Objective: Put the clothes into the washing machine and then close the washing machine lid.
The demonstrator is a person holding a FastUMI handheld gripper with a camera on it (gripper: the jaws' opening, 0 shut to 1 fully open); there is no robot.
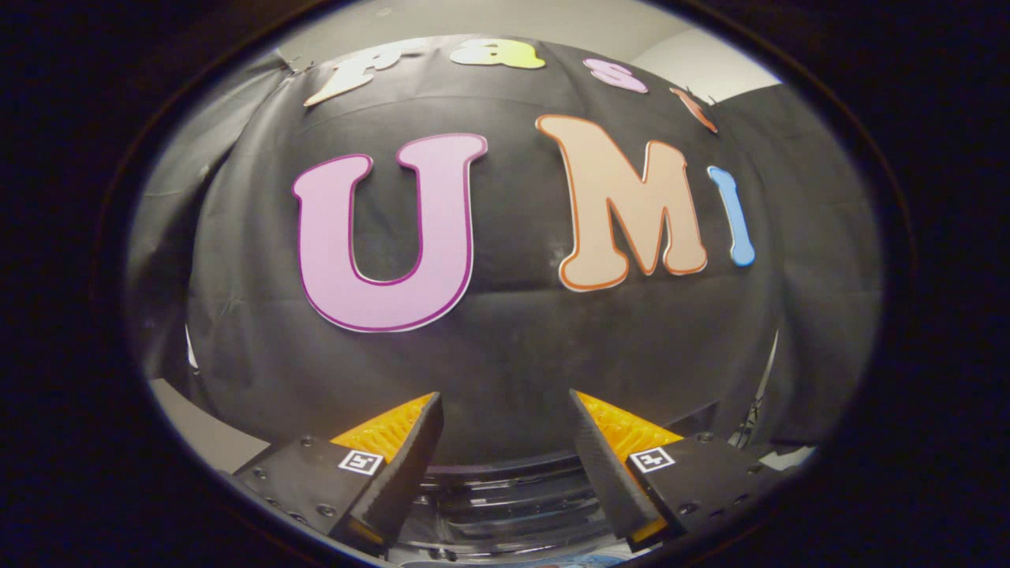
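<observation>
Gripper view: the fingers (505, 465) stand wide apart, holding nothing, with the washer (505, 497) low at 6 o'clock between and below them.

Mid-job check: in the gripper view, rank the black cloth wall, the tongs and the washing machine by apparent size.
1. black cloth wall
2. tongs, open and empty, though nearness to the camera enlarges them
3. washing machine, a strip seen between the fingers

Gripper up in front of the booth wall

The gripper (505, 410) has its two fingers wide apart with nothing between them. The washing machine (505, 497) sits low between the fingers, and the booth wall (513, 355) stands behind it.
</observation>
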